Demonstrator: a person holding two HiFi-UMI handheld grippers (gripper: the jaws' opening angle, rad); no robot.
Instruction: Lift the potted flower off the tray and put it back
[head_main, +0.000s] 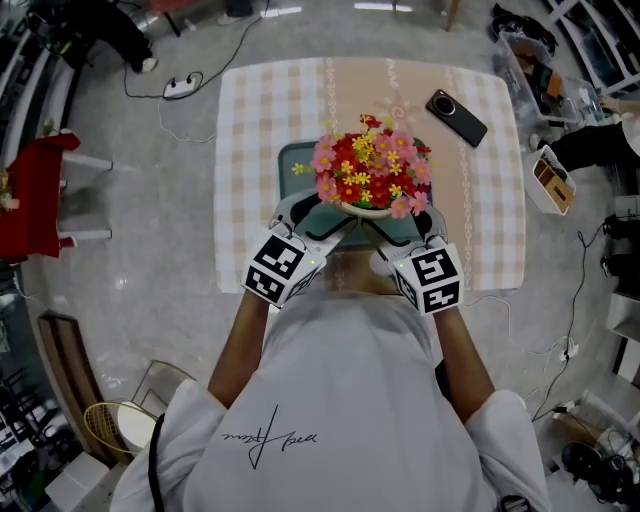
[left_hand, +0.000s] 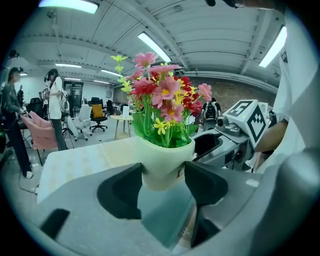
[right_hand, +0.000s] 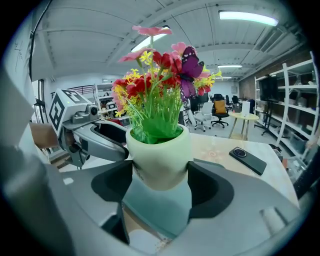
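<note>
A pale green pot (head_main: 366, 210) of red, pink and yellow flowers (head_main: 368, 165) is over the teal tray (head_main: 292, 158) on the checked tablecloth. My left gripper (head_main: 318, 218) is shut on the pot from the near left, and my right gripper (head_main: 405, 225) is shut on it from the near right. In the left gripper view the pot (left_hand: 165, 160) sits between both dark pads, touching each, with the tray (left_hand: 165, 212) below. The right gripper view shows the pot (right_hand: 159, 155) clamped the same way over the tray (right_hand: 157, 207). I cannot tell whether the base rests on the tray.
A black phone (head_main: 457, 117) lies on the table (head_main: 260, 120) at the far right, also seen as the phone (right_hand: 248, 160). A red chair (head_main: 35, 190) stands left of the table. A power strip (head_main: 180, 87) and cables lie on the floor. People (left_hand: 55, 107) stand far off.
</note>
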